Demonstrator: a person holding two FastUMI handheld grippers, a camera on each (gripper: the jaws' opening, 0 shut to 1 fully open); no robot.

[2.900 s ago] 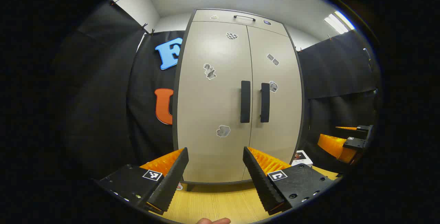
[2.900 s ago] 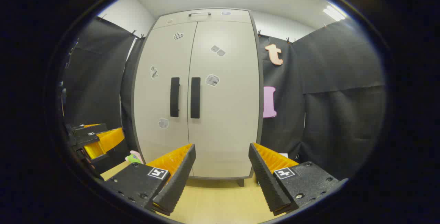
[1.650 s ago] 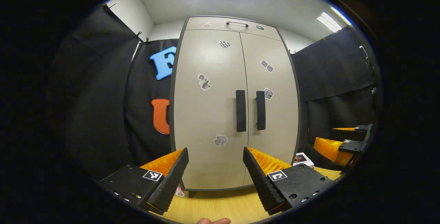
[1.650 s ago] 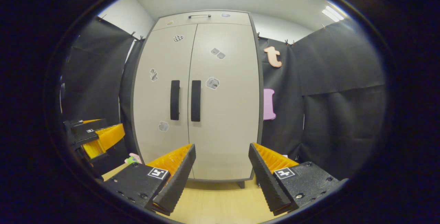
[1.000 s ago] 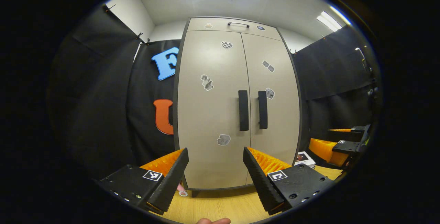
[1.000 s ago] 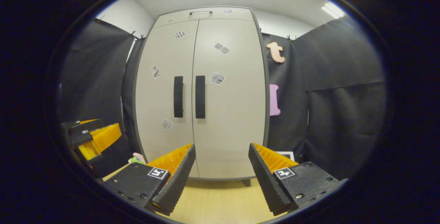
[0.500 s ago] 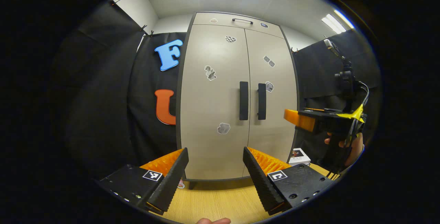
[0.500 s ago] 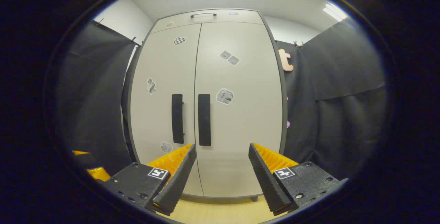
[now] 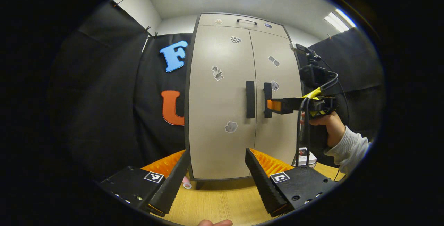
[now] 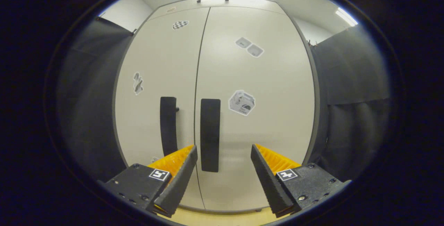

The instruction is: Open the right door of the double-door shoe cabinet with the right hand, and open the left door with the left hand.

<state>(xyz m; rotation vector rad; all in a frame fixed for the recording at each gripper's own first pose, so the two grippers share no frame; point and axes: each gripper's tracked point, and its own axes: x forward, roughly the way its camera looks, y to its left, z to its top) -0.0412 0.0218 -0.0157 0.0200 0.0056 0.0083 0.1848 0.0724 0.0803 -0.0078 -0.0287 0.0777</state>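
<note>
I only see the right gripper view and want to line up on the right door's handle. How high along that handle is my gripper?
Observer: From the left gripper view, the right gripper is level with a spot just below the middle of the right handle. I cannot tell if they touch.
Operator: Where is the other gripper?
Observer: The left gripper is open and far enough back that its view takes in the whole cabinet. It points below the left handle.
Operator: Anything on the floor on my side?
Observer: A small box lies by the cabinet's bottom right corner.
</note>
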